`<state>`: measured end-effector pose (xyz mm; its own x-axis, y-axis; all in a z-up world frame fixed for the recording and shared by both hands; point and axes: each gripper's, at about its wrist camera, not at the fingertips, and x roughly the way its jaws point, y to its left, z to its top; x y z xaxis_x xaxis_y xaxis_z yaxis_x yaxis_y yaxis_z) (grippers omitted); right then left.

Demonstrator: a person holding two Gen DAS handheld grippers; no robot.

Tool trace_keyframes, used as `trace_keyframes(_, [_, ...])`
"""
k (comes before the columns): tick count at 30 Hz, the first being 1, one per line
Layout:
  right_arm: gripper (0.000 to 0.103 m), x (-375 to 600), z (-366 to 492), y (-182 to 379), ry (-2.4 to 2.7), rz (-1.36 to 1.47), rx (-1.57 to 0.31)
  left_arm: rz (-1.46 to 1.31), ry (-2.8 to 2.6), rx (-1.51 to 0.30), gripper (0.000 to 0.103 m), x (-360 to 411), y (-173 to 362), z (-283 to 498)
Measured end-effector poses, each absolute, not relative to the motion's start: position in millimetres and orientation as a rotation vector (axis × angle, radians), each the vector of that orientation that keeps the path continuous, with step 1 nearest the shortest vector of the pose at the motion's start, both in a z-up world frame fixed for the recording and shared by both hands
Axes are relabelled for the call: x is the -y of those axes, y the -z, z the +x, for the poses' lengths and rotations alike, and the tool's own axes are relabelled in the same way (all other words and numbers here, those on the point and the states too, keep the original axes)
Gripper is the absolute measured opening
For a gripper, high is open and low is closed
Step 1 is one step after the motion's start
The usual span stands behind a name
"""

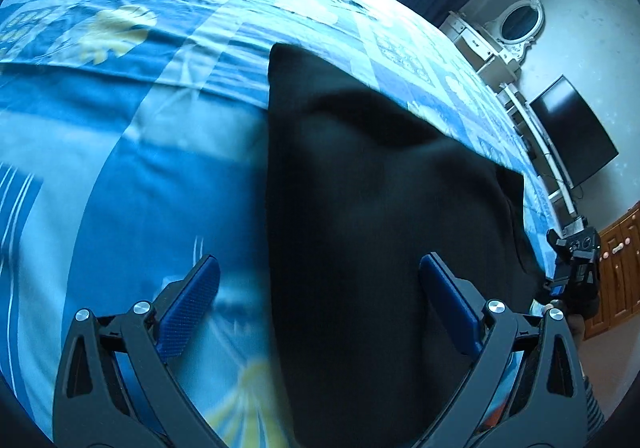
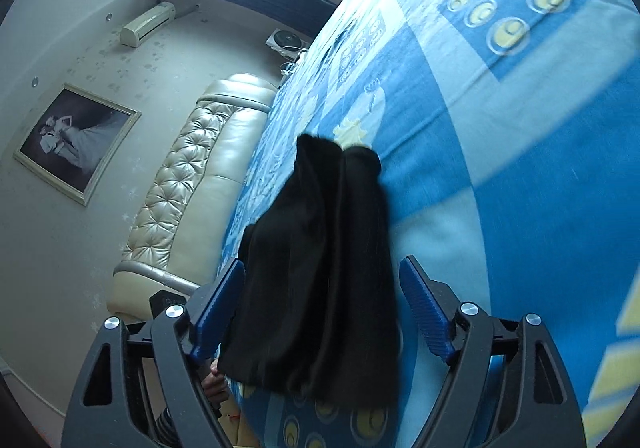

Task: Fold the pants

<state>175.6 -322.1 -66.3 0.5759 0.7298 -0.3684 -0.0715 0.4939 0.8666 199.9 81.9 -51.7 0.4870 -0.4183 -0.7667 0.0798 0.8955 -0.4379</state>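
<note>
Black pants (image 1: 360,216) lie folded lengthwise on a blue patterned bed sheet (image 1: 140,168). In the left wrist view my left gripper (image 1: 318,272) is open, its blue pads apart, above the near end of the pants, holding nothing. In the right wrist view the pants (image 2: 320,276) stretch away from me, both legs stacked side by side. My right gripper (image 2: 322,280) is open, its fingers either side of the near end, holding nothing. The right gripper also shows at the far right of the left wrist view (image 1: 576,268).
The bed sheet (image 2: 500,128) fills most of both views. A cream padded headboard (image 2: 192,184) runs along the bed's side. A white dresser with an oval mirror (image 1: 516,28), a dark television (image 1: 572,128) and wooden cabinets (image 1: 620,260) stand beyond the bed.
</note>
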Motion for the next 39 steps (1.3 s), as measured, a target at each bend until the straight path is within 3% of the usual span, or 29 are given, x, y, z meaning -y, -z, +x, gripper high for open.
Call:
trace_keyframes(31, [0.081,279,51,48,-0.332,0.695,-1.008,-0.143,0.109,-0.956,0.100,-35,7,33])
trace_keyframes(39, [0.081,251,25,28,-0.216,0.457,-1.006,-0.094,0.067,-0.936,0.100,-30,0,9])
